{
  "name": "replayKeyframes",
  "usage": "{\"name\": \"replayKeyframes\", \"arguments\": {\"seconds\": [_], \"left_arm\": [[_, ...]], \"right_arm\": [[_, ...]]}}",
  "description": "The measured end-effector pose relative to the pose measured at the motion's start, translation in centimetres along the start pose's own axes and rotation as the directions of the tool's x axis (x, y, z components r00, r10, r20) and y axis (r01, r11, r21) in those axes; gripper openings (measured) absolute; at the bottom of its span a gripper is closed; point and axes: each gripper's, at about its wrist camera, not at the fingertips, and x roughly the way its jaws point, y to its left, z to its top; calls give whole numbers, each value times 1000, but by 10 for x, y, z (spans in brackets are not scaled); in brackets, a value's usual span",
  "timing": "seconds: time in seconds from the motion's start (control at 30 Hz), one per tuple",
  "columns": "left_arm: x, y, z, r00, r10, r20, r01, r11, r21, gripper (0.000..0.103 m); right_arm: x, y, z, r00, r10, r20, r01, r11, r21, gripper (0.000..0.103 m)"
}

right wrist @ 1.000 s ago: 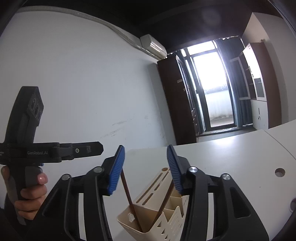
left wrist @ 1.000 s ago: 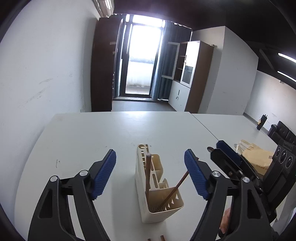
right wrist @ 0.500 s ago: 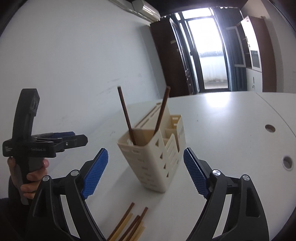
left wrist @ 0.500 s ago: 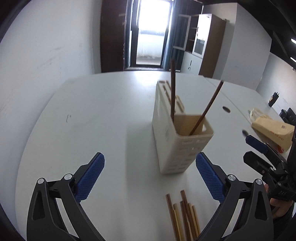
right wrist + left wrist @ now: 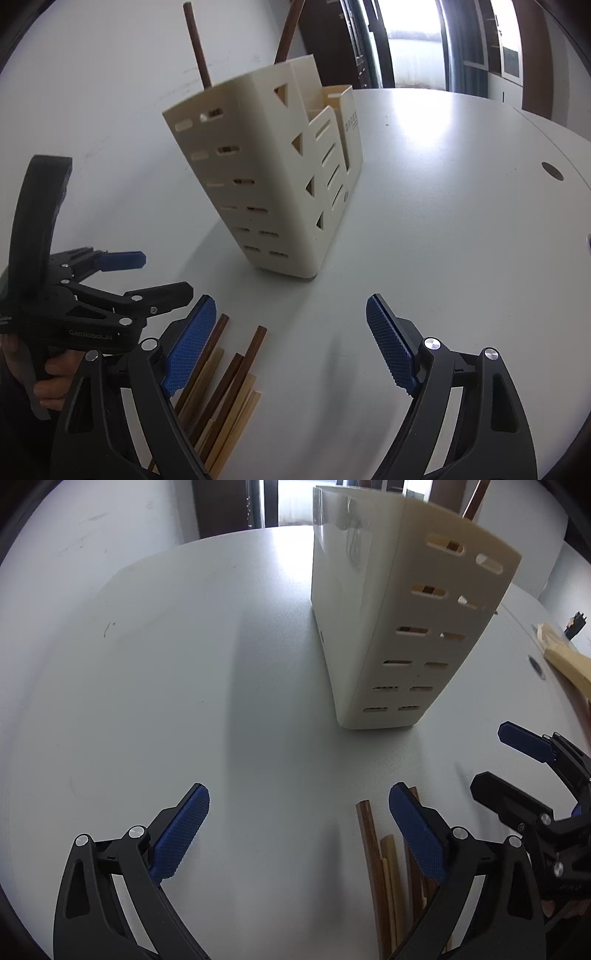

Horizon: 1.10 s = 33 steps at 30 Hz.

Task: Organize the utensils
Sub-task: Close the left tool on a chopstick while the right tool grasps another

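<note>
A cream slotted utensil holder [image 5: 391, 620] stands upright on the white table [image 5: 184, 664]; it also shows in the right wrist view [image 5: 273, 177] with two dark brown chopsticks [image 5: 197, 44] standing in it. A bundle of dark and light chopsticks [image 5: 225, 384] lies flat on the table in front of the holder, and shows in the left wrist view [image 5: 384, 864] too. My left gripper [image 5: 299, 830] is open and empty, low over the table just left of the bundle. My right gripper [image 5: 291, 343] is open and empty, just right of the bundle.
A tan paper bag [image 5: 565, 661] lies at the right on the table. Cable holes [image 5: 552, 171] sit in the tabletop to the right. A white wall runs behind the table on the left, with a door and cabinets at the back.
Both grippers have come down from above the holder to table level in front of it. The chopstick bundle now lies between them and the holder looms larger.
</note>
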Motion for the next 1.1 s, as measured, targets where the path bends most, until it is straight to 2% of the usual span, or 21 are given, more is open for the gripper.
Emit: {"name": "replayKeyframes", "arguments": {"seconds": [0.07, 0.13, 0.27, 0.33, 0.37, 0.43, 0.6, 0.73, 0.8, 0.83, 0.97, 1.03, 1.1], "left_arm": [[8, -2, 0, 1000, 3, -20, -3, 1000, 10, 88], [17, -5, -1, 999, 5, -39, -4, 1000, 17, 86], [31, -4, -3, 998, 10, -69, -8, 1000, 27, 76], [35, -3, -2, 998, 4, -69, -2, 1000, 20, 77], [35, -2, -2, 998, 3, -69, -2, 1000, 19, 77], [35, -3, -1, 998, 8, -66, -7, 1000, 27, 77], [35, -3, 0, 998, -5, -59, 7, 1000, 26, 70], [38, -12, -6, 997, -4, -72, 6, 1000, 26, 54], [40, -12, -3, 998, 1, -67, 1, 1000, 27, 53], [40, -13, -3, 998, 1, -65, 1, 1000, 28, 49], [39, -14, -3, 998, 6, -61, -4, 1000, 30, 17], [40, -11, -2, 998, -1, -67, 3, 1000, 19, 8], [40, -6, 0, 996, -32, -82, 32, 999, -3, 7]], "right_arm": [[11, 9, -4, 1000, -4, -25, 3, 999, -32, 82], [22, 18, -7, 998, -23, -52, 20, 998, -62, 64], [39, 28, -10, 996, -37, -86, 29, 995, -98, 47], [45, 31, -11, 994, -40, -99, 29, 994, -108, 34], [46, 33, -11, 995, -41, -96, 30, 993, -116, 31], [47, 36, -11, 994, -63, -90, 51, 990, -133, 17], [48, 39, -17, 995, -56, -84, 45, 991, -126, 15], [45, 37, -21, 997, -16, -72, 8, 994, -111, 13], [41, 39, -22, 998, -2, -57, -4, 995, -101, 13], [39, 39, -22, 999, 5, -50, -9, 995, -95, 12], [31, 35, -20, 998, 53, -38, -55, 997, -56, 11], [29, 32, -18, 997, 72, -36, -73, 997, -39, 10], [27, 29, -17, 997, 76, -30, -77, 997, -31, 10]]}}
